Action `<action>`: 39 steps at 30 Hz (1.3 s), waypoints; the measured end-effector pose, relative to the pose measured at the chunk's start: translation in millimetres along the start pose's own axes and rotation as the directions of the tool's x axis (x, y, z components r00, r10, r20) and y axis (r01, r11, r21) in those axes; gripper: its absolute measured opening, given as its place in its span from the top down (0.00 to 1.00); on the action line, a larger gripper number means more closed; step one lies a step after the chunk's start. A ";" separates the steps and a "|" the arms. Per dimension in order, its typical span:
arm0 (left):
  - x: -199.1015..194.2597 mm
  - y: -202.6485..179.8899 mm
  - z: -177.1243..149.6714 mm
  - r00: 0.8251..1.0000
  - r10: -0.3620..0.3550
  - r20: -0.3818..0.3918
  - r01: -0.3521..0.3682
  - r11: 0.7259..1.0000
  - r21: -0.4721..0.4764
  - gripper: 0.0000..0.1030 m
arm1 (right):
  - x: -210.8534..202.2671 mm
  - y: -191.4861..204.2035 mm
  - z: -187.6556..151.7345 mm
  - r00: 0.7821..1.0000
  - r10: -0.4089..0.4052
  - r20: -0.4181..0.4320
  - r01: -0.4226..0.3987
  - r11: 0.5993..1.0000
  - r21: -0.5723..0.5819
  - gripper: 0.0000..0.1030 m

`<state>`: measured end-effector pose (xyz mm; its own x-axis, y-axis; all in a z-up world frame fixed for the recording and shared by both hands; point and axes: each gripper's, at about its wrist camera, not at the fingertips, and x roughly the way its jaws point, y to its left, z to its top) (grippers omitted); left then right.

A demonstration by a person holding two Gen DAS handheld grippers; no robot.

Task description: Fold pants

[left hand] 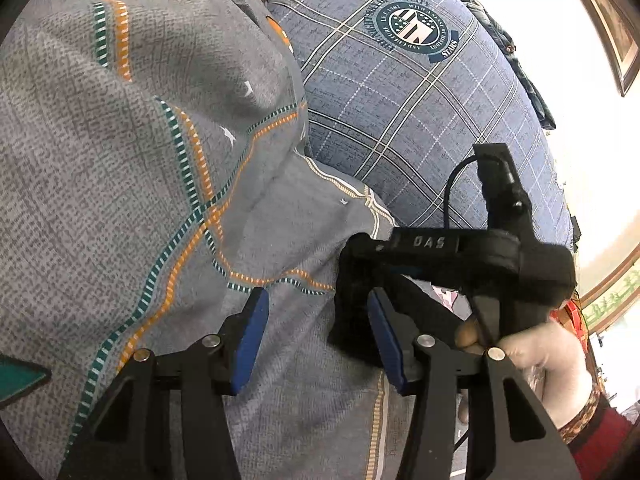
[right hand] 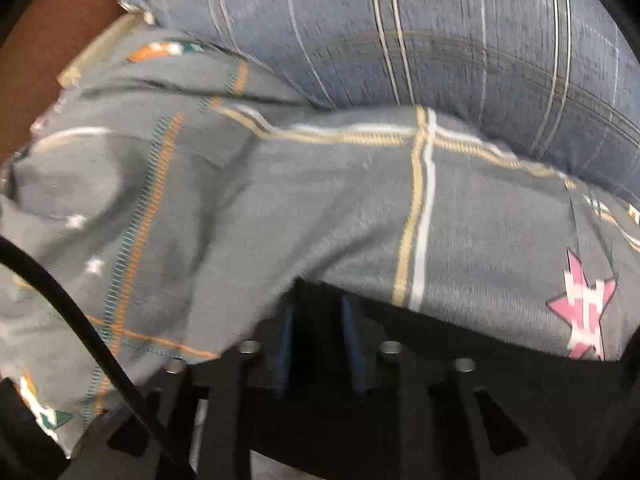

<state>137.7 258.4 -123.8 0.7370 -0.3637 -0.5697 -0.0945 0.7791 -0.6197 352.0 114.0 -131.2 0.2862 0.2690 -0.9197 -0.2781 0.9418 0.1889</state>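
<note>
The pants (left hand: 352, 328) are a bunched black cloth on the grey patterned bedsheet (left hand: 140, 200). In the left wrist view my left gripper (left hand: 316, 296) stands open over the sheet, and its right blue pad (left hand: 384, 340) rests against the black cloth. My right gripper (left hand: 356, 272) comes in from the right, held by a person's hand (left hand: 560, 360), with its fingertips buried in the cloth. In the blurred right wrist view the right gripper (right hand: 316, 304) has its blue pads (right hand: 286, 344) set narrowly with black pants cloth (right hand: 420, 328) between them. Whether they press on it is too dark to see.
A large blue plaid pillow (left hand: 400, 100) with a round crest lies behind the sheet, also seen as the blue plaid pillow (right hand: 440, 40). Jeans (left hand: 516, 56) lie along its far edge. A black cable (right hand: 80, 320) crosses the lower left. Brown floor (right hand: 52, 20) shows beyond the bed.
</note>
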 end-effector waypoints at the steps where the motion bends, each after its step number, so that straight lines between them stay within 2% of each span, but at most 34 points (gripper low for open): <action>1: -1.2 1.1 -0.9 1.000 -0.003 0.000 0.003 1.000 -0.003 0.51 | 0.0 3.9 -2.5 1.000 -0.005 0.001 0.005 1.000 -0.013 0.57; 2: -2.2 2.0 -1.3 1.000 -0.006 0.000 0.006 1.000 -0.008 0.51 | -0.2 9.4 -4.5 1.000 -0.021 0.003 0.021 0.999 -0.039 0.47; 4: -3.2 2.7 -2.1 1.000 -0.010 0.002 0.010 1.000 -0.014 0.51 | 2.1 27.9 -8.8 0.994 -0.112 0.010 0.113 0.985 -0.133 0.39; 6: -5.1 4.0 -3.9 1.000 0.000 0.004 0.000 1.000 -0.016 0.54 | 10.0 43.6 -12.2 0.980 -0.198 0.014 0.197 0.955 -0.222 0.39; 7: -6.7 5.7 -5.0 1.000 -0.007 0.003 0.007 1.000 -0.017 0.54 | 16.8 50.5 -14.4 0.966 -0.258 0.017 0.253 0.930 -0.268 0.39; 9: -8.3 6.8 -5.6 1.000 -0.020 0.007 0.020 0.999 -0.025 0.54 | 27.2 54.2 -17.6 0.952 -0.306 0.011 0.294 0.903 -0.314 0.40; 10: -9.2 7.8 -6.1 1.000 -0.029 0.009 0.029 0.999 -0.030 0.54 | 25.1 53.6 -18.6 0.954 -0.299 0.029 0.293 0.904 -0.311 0.46; 11: -9.1 7.4 -5.9 0.999 -0.032 0.012 0.033 0.999 -0.034 0.54 | 23.3 52.7 -17.5 0.956 -0.291 0.031 0.287 0.908 -0.306 0.59; 14: -9.4 7.0 -6.8 0.999 -0.041 0.018 0.042 0.998 -0.045 0.54 | 12.6 43.6 -14.8 0.971 -0.240 0.019 0.235 0.930 -0.281 0.81; 18: -6.8 8.3 -9.8 0.997 -0.079 0.003 0.079 0.994 -0.074 0.52 | 4.5 22.3 -7.8 0.993 -0.114 -0.017 0.108 0.972 -0.210 0.84; 21: -1.7 -2.4 -15.1 0.996 -0.089 -0.009 0.089 0.995 -0.040 0.49 | 3.0 9.0 -2.1 0.998 -0.032 -0.051 0.023 0.985 -0.171 0.84; 24: 15.1 -19.1 -18.7 0.992 -0.117 -0.054 0.117 0.993 -0.012 0.49 | 1.5 1.7 2.9 0.997 0.026 -0.077 -0.037 0.990 -0.137 0.84; 29: 49.6 -40.2 -20.7 0.992 -0.044 -0.118 0.049 0.998 0.044 0.49 | -2.3 -7.8 10.7 0.990 0.097 -0.104 -0.109 0.987 -0.118 0.84; 32: 61.1 -47.6 -22.8 0.991 -0.029 -0.132 0.036 0.998 0.053 0.50 | -4.7 -9.6 12.5 0.983 0.127 -0.132 -0.143 0.983 -0.118 0.84; 34: 68.7 -49.6 -24.5 0.984 -0.059 -0.168 0.066 0.997 0.034 0.86 | -6.7 -12.1 12.8 0.980 0.141 -0.140 -0.157 0.981 -0.110 0.85; 35: 73.3 -49.3 -24.6 0.978 -0.078 -0.192 0.081 0.997 0.009 0.91 | -7.8 -12.8 13.1 0.979 0.146 -0.141 -0.162 0.981 -0.111 0.86; 39: 67.6 -59.1 -23.5 0.982 -0.064 -0.175 0.067 0.998 0.013 0.92 | -20.1 -16.7 10.0 0.981 0.161 -0.111 -0.174 0.977 -0.119 0.89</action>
<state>177.4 175.7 -138.4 0.6126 -0.4967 -0.6148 -0.0363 0.7594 -0.6496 360.0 94.9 -112.5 0.1343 0.3933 -0.9096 -0.4308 0.8498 0.3038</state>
